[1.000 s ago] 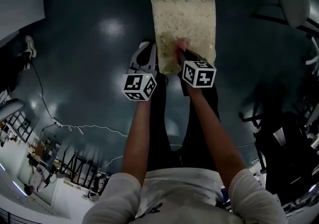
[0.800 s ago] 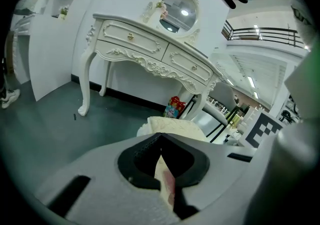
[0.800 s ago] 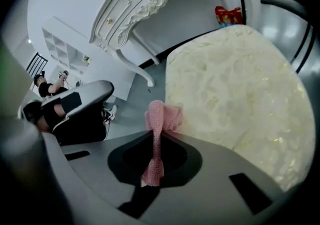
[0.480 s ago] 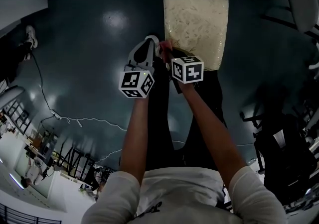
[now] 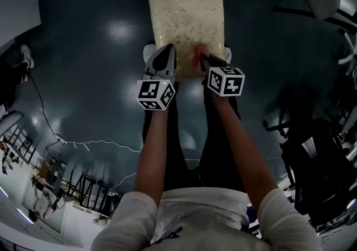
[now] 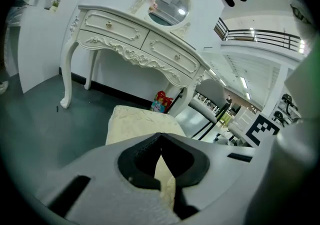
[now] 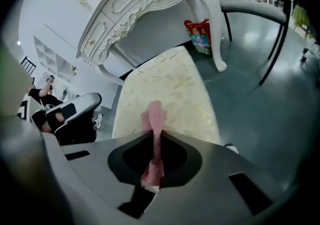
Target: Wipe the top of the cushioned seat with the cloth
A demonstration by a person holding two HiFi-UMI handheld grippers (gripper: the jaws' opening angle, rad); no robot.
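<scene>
The cream cushioned seat (image 5: pixel 187 24) stands on the dark floor ahead of me. My right gripper (image 5: pixel 202 61) is shut on a pink cloth (image 5: pixel 198 53), which hangs over the seat's near edge, right of its middle. In the right gripper view the cloth (image 7: pixel 154 119) sticks up from the closed jaws of the right gripper (image 7: pixel 156 141), with the seat (image 7: pixel 172 86) beyond. My left gripper (image 5: pixel 162 61) hovers at the seat's near left corner. Its jaws in the left gripper view (image 6: pixel 161 143) are shut with nothing held, and the seat (image 6: pixel 132 121) lies just ahead.
A white carved dressing table (image 6: pixel 135 44) with an oval mirror (image 6: pixel 170 3) stands behind the seat, a red bag (image 7: pixel 199 34) under it. A chair (image 7: pixel 255 6) is at the right. A cable (image 5: pixel 95 144) runs over the floor at the left. My legs are just below the seat.
The right gripper drew the cloth back off the seat's top toward the near left corner, then shifted right to the near edge. The left gripper stayed shut beside it.
</scene>
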